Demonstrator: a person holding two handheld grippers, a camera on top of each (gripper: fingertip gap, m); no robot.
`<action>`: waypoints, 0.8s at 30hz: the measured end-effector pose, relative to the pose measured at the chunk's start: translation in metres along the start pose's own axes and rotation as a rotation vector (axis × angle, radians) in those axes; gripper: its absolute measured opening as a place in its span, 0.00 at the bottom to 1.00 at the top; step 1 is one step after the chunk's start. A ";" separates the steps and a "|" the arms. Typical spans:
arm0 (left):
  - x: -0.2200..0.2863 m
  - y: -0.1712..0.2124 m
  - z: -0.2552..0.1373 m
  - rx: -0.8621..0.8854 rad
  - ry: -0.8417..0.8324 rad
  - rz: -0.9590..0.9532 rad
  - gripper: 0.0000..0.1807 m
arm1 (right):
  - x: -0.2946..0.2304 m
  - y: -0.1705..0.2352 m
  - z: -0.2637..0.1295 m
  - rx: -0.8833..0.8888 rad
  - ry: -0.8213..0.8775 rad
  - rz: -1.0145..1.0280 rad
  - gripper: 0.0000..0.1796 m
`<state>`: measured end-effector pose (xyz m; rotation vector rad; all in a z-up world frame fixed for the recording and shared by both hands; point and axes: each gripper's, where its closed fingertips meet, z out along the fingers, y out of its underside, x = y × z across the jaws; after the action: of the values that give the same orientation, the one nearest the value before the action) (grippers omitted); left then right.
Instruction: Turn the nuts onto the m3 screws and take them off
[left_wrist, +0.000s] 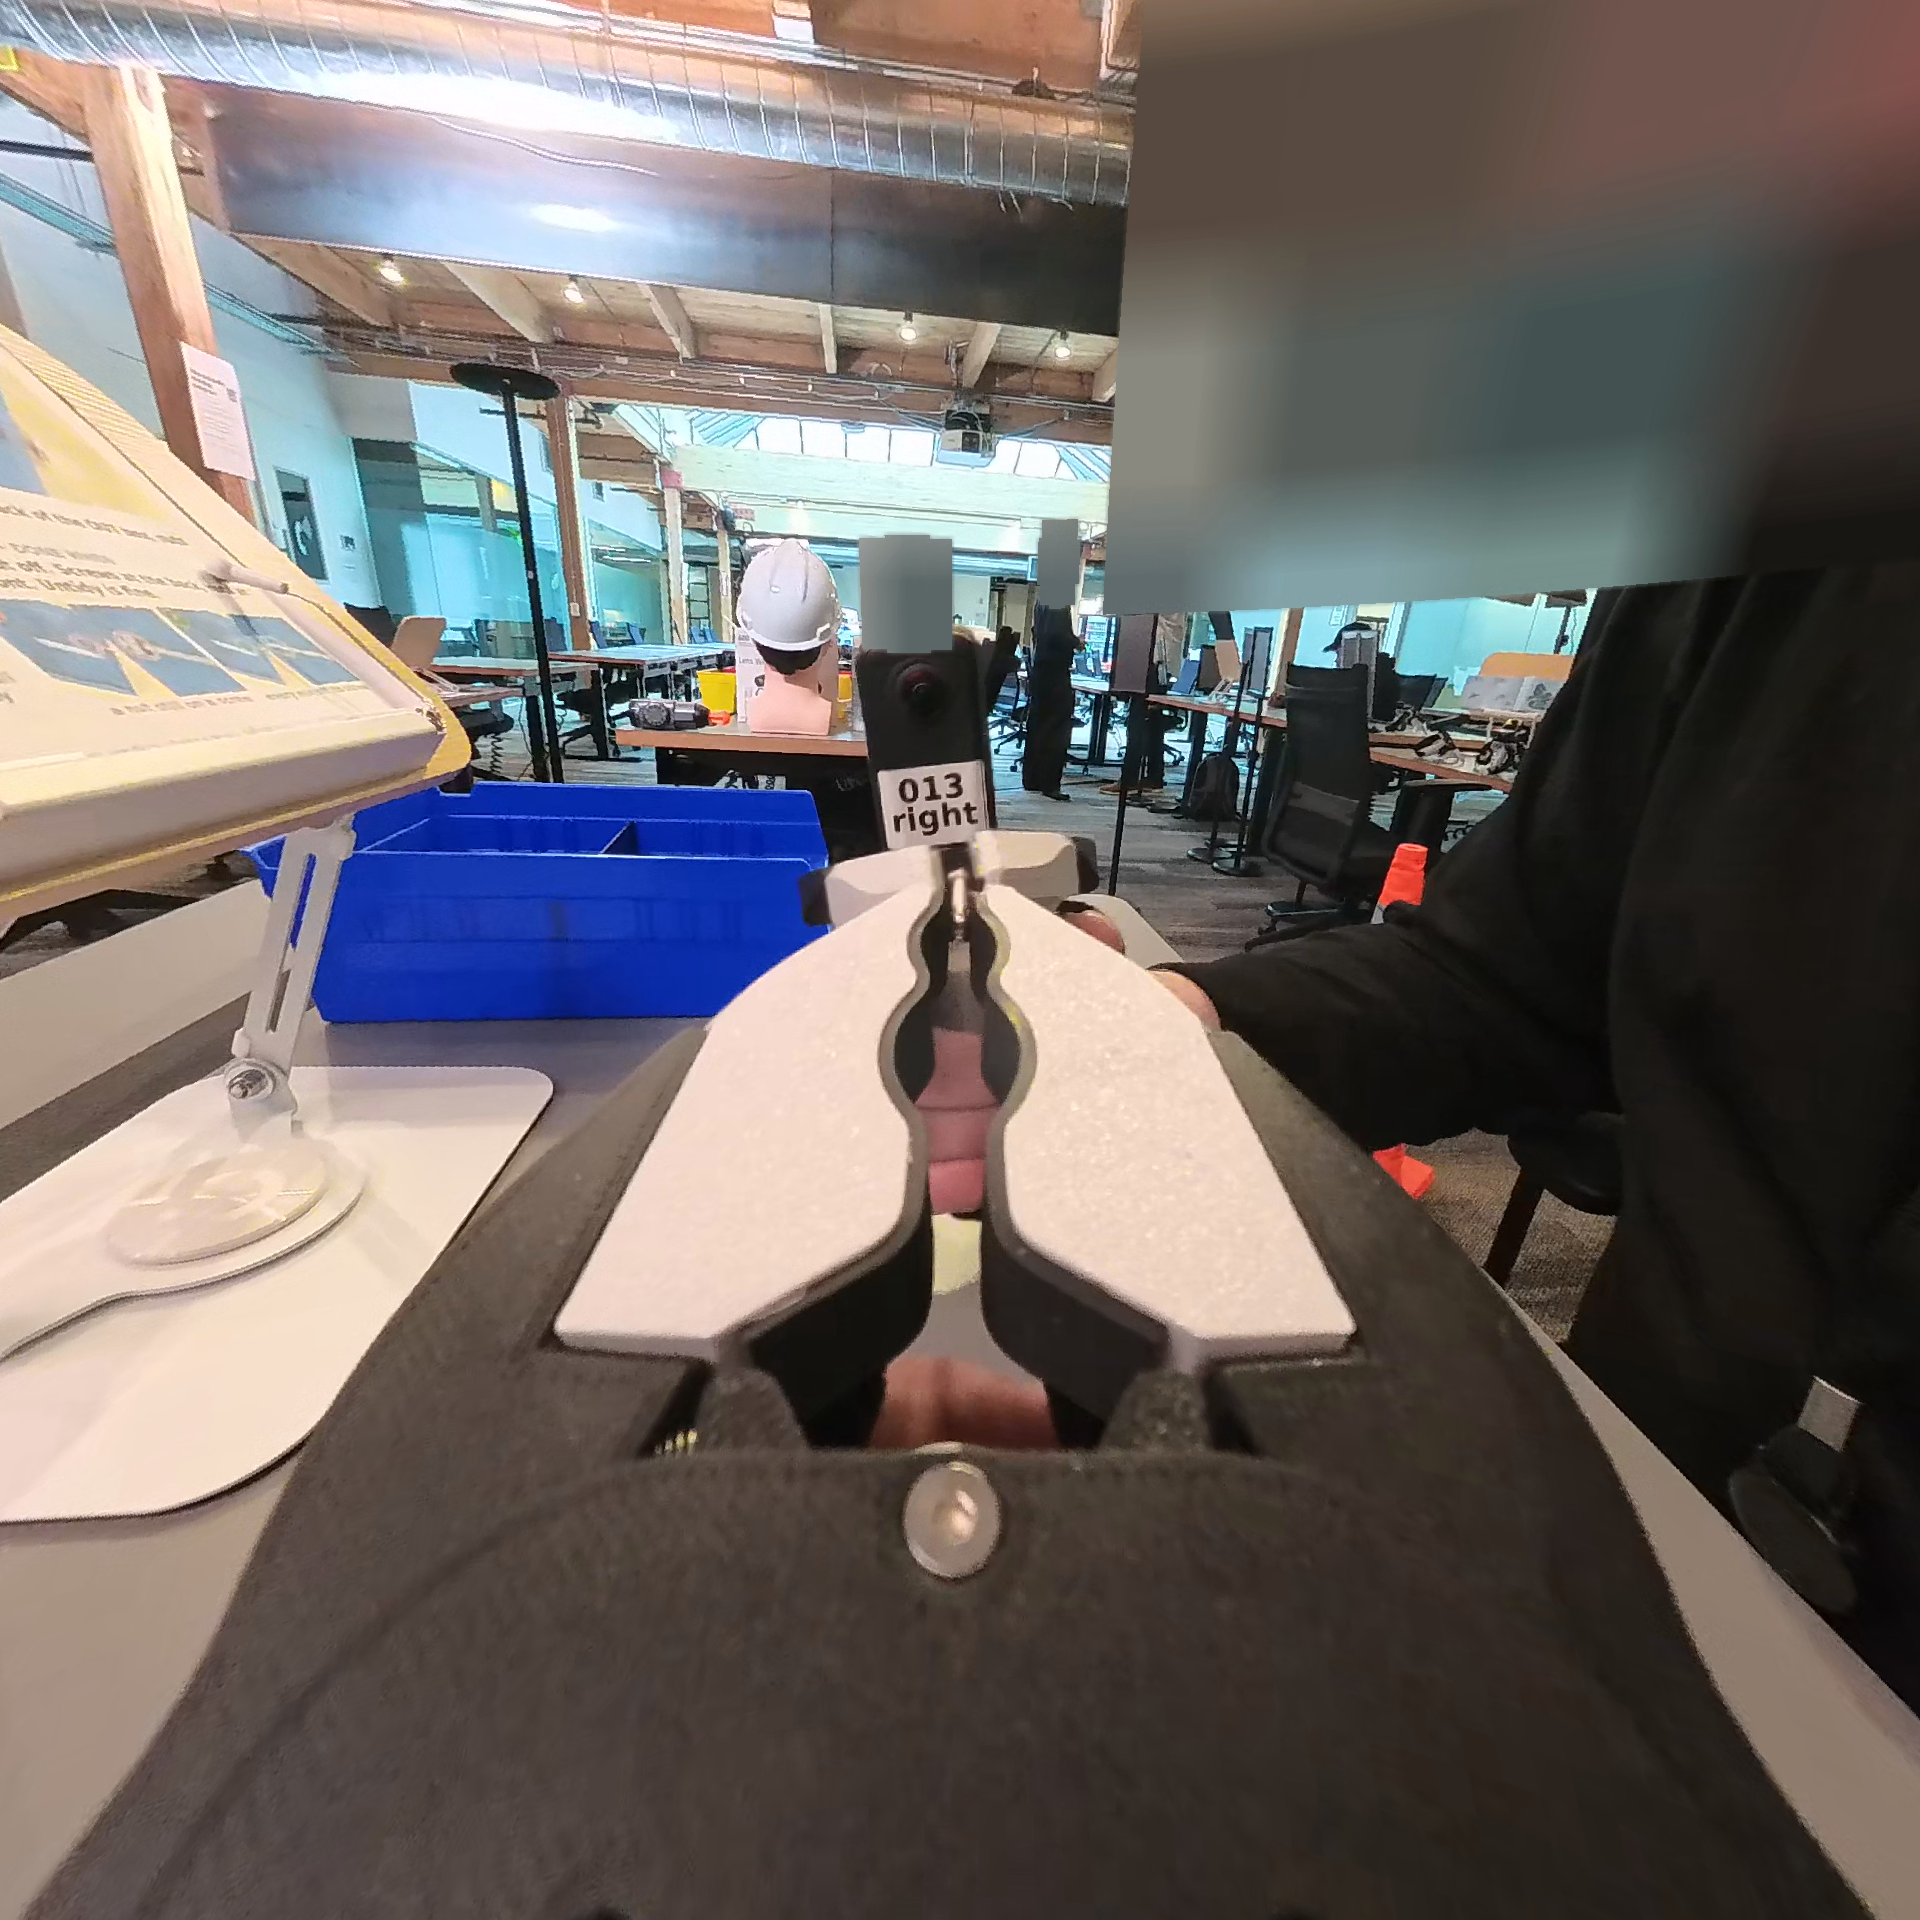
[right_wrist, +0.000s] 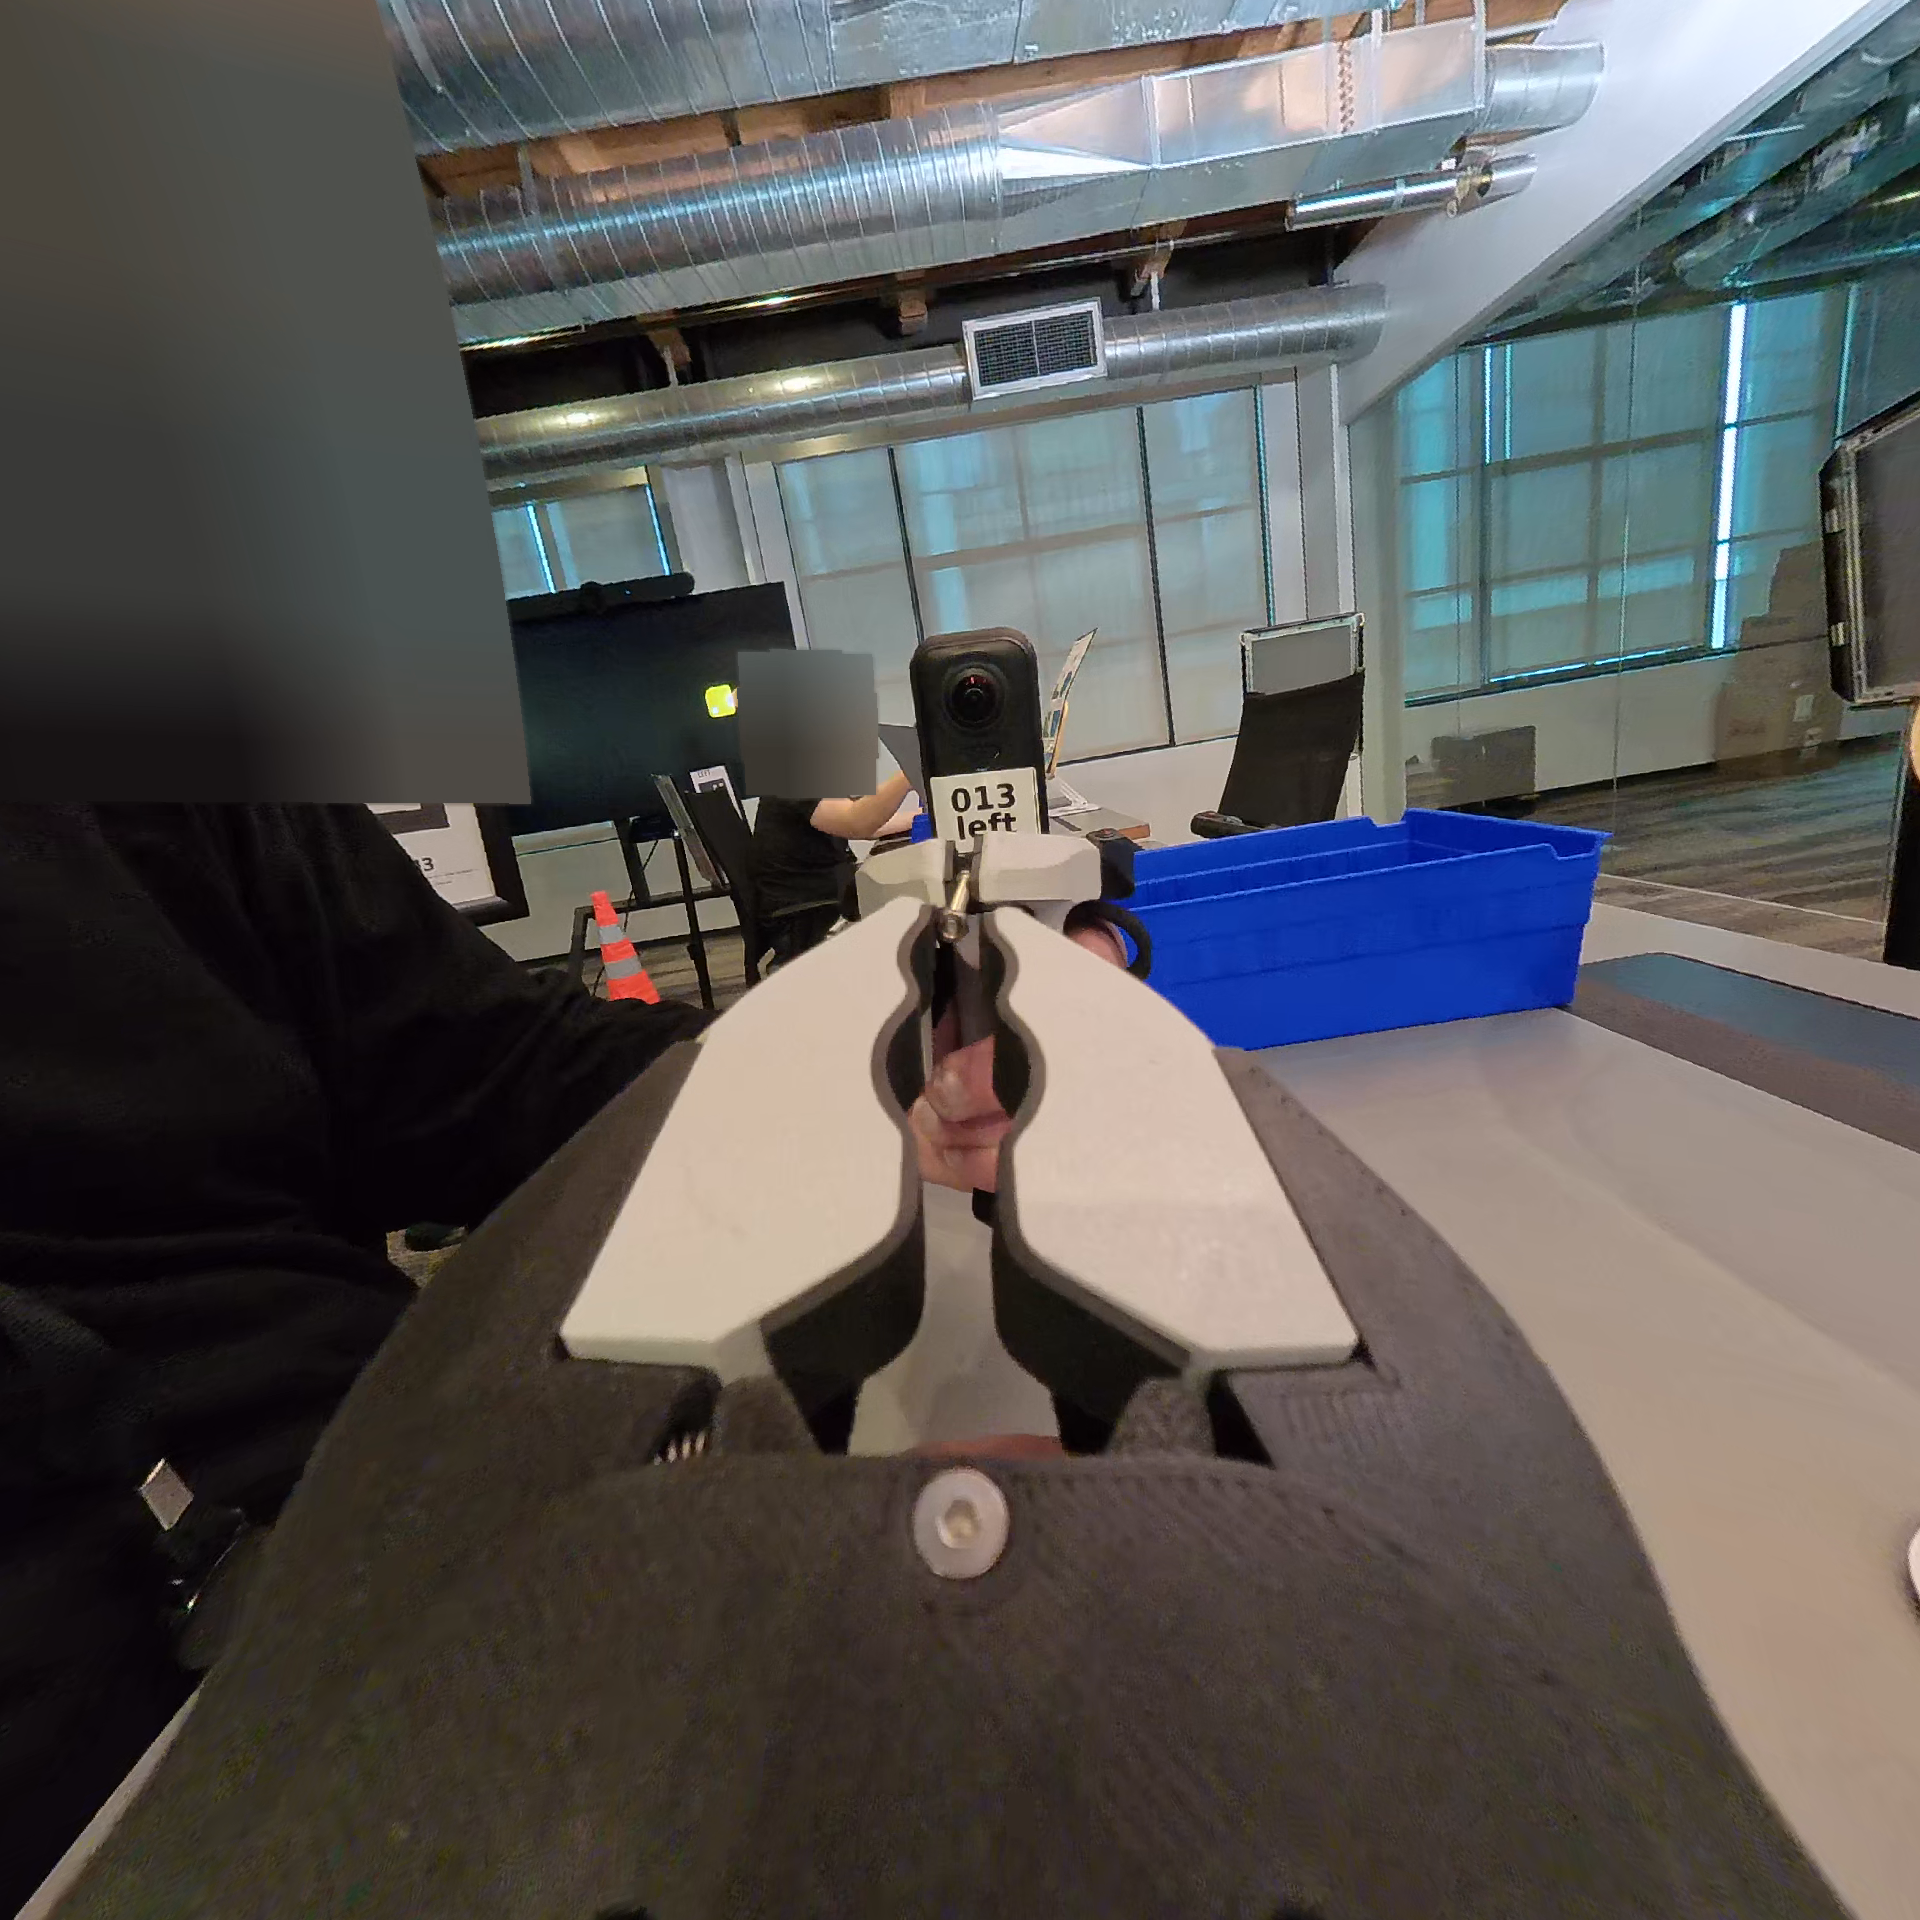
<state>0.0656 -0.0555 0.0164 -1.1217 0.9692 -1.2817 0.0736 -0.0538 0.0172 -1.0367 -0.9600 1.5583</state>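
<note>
My two grippers meet tip to tip above the grey table. A small silver M3 screw bridges the tips. Its wider end, which looks like the nut, sits between the closed tips of my right gripper. The thin shaft runs into the closed tips of my left gripper. In the left wrist view, my left gripper is shut on the screw, with the right gripper facing it. A person's hands hold both grippers.
A blue divided bin stands on the table behind the grippers and also shows in the right wrist view. A tilted instruction sheet on a white stand is at the left. The person's black sleeve is close by. The grippers are tip to tip, or close to it.
</note>
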 end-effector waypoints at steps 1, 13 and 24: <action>0.000 0.000 0.000 -0.001 0.000 -0.001 0.02 | 0.000 0.000 0.000 -0.001 0.000 -0.003 0.03; 0.004 -0.002 0.001 -0.047 -0.032 0.130 0.11 | -0.002 -0.005 -0.001 0.037 -0.036 0.060 0.03; 0.012 -0.002 0.006 -0.213 -0.125 0.457 0.08 | -0.008 -0.005 0.001 0.097 -0.133 0.229 0.02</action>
<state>0.0716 -0.0669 0.0203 -1.0479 1.2041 -0.7453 0.0758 -0.0610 0.0235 -1.0124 -0.8681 1.8641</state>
